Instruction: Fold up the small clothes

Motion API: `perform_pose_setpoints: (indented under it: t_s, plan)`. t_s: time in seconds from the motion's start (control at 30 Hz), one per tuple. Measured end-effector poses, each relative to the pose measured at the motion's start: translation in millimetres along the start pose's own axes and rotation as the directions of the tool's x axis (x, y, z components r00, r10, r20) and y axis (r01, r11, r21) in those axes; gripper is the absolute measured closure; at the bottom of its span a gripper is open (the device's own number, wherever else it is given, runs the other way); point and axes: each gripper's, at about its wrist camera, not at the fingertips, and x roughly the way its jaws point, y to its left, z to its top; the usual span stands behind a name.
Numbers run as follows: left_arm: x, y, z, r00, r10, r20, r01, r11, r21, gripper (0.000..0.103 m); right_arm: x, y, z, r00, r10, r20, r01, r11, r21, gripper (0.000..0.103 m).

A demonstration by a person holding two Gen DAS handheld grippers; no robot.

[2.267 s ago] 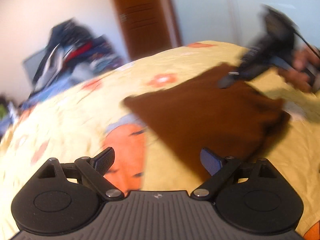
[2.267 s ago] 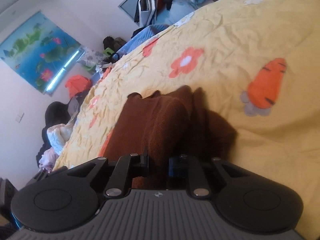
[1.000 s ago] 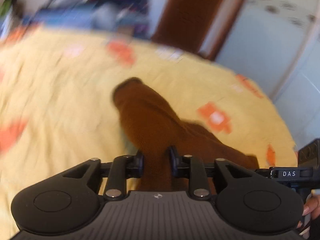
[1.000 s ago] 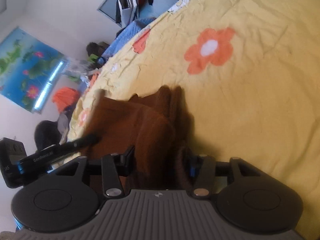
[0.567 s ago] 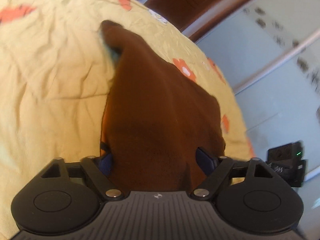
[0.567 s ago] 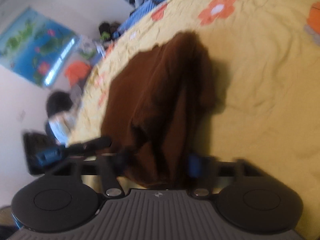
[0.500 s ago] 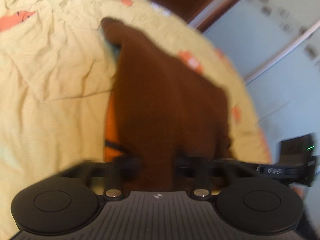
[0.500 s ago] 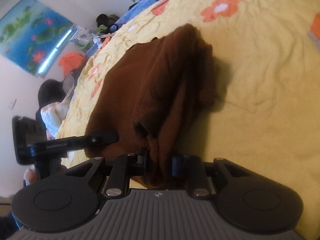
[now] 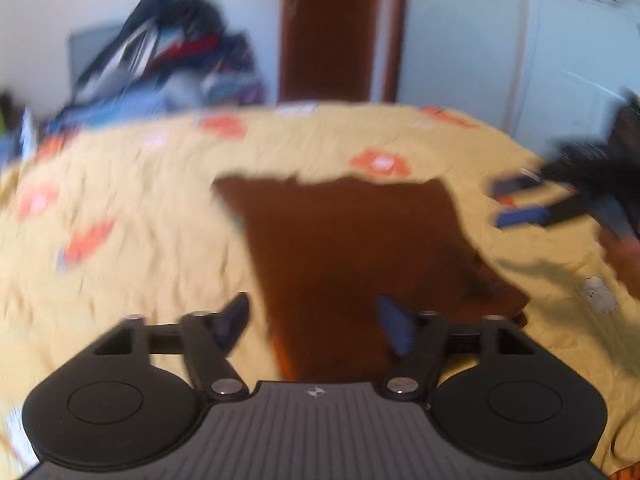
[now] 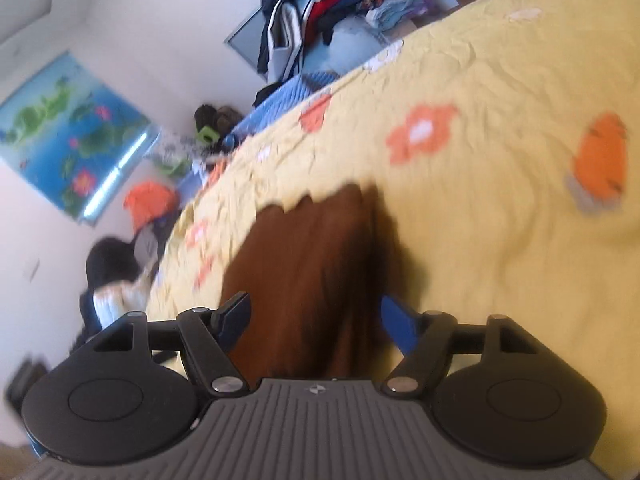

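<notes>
Brown knit garment (image 9: 352,248): a small, soft, rust-coloured piece lying flat on the yellow bedspread printed with orange flowers and carrots (image 9: 140,208), near the bed's front edge and directly ahead of both tools.

Left tongs (image 9: 314,322): spread wide, holding nothing, with the garment's near edge showing between the fingers. Right tongs (image 10: 316,322): likewise wide open and empty, positioned over the garment's near end.

Risks from this state:
- The knit is limp. A grasp taken on a single layer would peel the fold apart.
- A pinch that also catches the wrinkled bedspread would drag the garment out of square.
- The far edge looks jagged, so a further fold may land uneven.

Limits of view:
- Both views are motion-blurred. The number of layers cannot be determined; it is probably folded at least once.
- The near edge is hidden behind each tool body.
- In the left view, the right tongs appear only as a dark smear at the frame edge.
</notes>
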Motion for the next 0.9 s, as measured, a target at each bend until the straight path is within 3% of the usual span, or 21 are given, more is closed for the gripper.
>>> perform_pose_setpoints:
  t_s: [0.1,0.17,0.27,0.37,0.47,0.57,0.63,0.7,0.8,0.9]
  plan:
    - [26,-15,3,0.998,-0.052,-0.044,0.053,0.998,0.015,0.025,38,-3,22,0.998,-0.061,-0.018,0.061,0.997,0.036,0.035]
    - [44,-26,-2,0.994,-0.055,-0.090,0.058,0.998,0.027,0.025,57,1,27,0.997,-0.059,-0.047,0.060,0.998,0.018,0.086]
    - [54,-36,-10,0.993,-0.041,-0.113,0.048,0.997,0.064,0.025,51,17,22,0.996,-0.089,-0.013,0.087,0.988,-0.128,0.088]
    - [56,-35,-16,0.991,-0.072,-0.111,0.078,0.996,0.044,0.025,53,-26,27,0.979,-0.202,0.003,0.202,0.978,-0.059,0.092]
    - [60,-34,-16,0.990,-0.078,-0.114,0.083,0.996,0.041,0.025,52,-43,14,0.983,-0.182,0.000,0.182,0.983,-0.020,0.091]
    - [62,-34,-16,0.990,-0.080,-0.117,0.085,0.996,0.040,0.023,34,-25,15,0.982,-0.178,0.066,0.178,0.984,-0.004,0.074]
    - [64,-34,-17,0.990,-0.077,-0.117,0.082,0.996,0.046,0.023,19,-2,18,0.970,-0.188,0.153,0.196,0.980,-0.041,0.072]
    - [64,-35,-17,0.990,-0.075,-0.117,0.081,0.996,0.046,0.023,13,25,18,0.971,-0.154,0.181,0.179,0.976,-0.128,0.065]
    - [64,-38,-17,0.991,-0.070,-0.115,0.076,0.996,0.044,0.022,35,63,8,0.987,-0.131,0.095,0.154,0.940,-0.305,0.049]
    - [63,-40,-17,0.991,-0.066,-0.116,0.071,0.996,0.045,0.022,73,68,-10,0.975,-0.220,-0.026,0.190,0.889,-0.416,0.048]
